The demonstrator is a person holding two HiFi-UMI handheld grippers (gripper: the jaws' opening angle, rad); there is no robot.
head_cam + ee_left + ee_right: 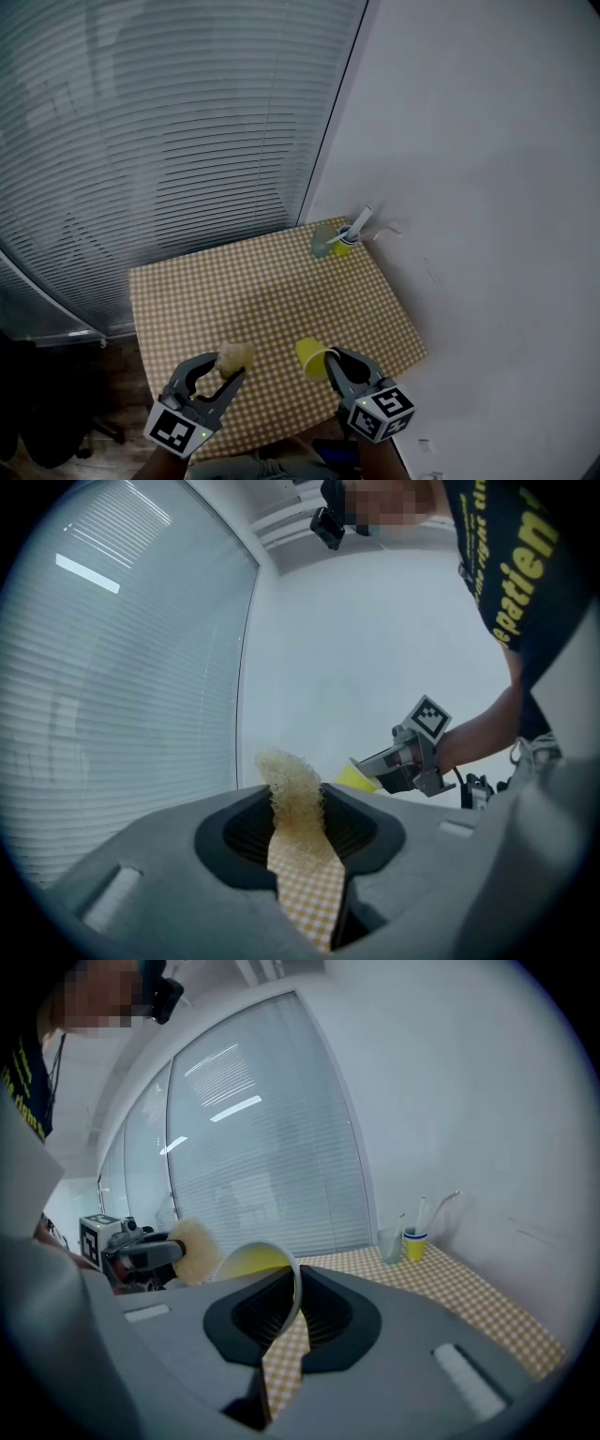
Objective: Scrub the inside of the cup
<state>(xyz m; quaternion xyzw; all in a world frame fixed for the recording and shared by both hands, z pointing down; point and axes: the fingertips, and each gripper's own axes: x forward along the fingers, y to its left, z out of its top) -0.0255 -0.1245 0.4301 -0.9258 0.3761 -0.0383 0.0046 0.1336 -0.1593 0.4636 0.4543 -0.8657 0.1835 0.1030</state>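
Yellow cup (308,354) tipped near-level, axis along right gripper (330,360) pinching rim; left gripper (229,367) clamps sponge (236,355).

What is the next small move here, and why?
Probably bring the left gripper with its scrubbing pad across to the mouth of the yellow cup. The pad is clamped in its jaws, the right gripper pinches the cup's wall, and pad and cup are apart, so scrubbing has not begun.
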